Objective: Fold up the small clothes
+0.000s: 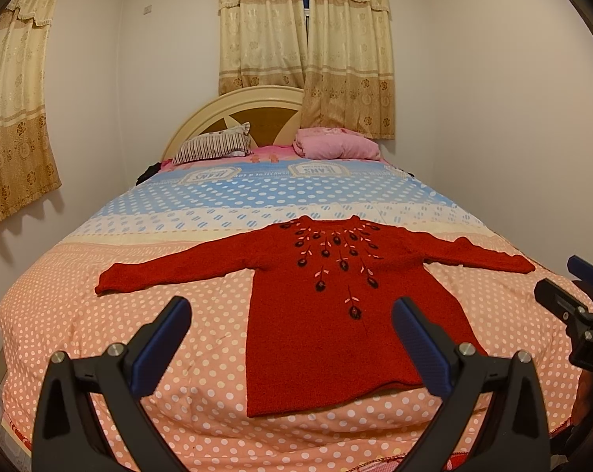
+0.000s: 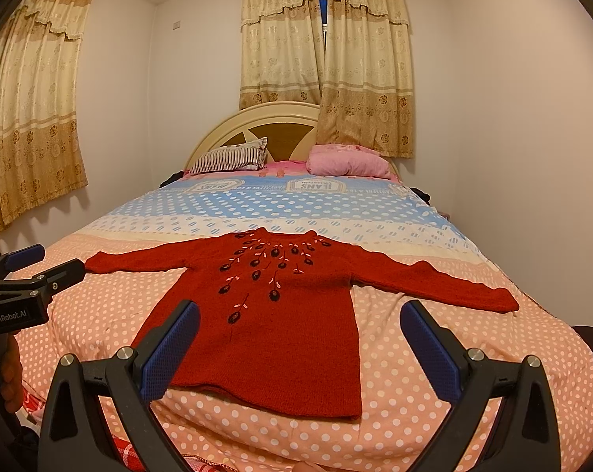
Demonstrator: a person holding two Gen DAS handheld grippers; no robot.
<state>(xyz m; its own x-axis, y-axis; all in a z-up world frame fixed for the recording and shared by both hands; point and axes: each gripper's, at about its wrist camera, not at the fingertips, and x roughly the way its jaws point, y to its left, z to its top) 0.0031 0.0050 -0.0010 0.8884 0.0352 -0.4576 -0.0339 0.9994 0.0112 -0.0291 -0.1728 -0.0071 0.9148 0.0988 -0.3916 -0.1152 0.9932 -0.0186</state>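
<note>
In the left wrist view, a red sweater (image 1: 320, 314) is seen spread flat on the bed (image 1: 100, 334), sleeves outstretched; the left gripper (image 1: 292, 338) is held agape before its hem.

In the right wrist view, the right gripper (image 2: 300, 338) is likewise spread wide, empty. The knit is judged soft and limp; a sleeve cuff (image 2: 501, 301) would best be pinched.

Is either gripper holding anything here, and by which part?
Nothing is held. The left gripper and right gripper are open, above the flat sweater.
</note>
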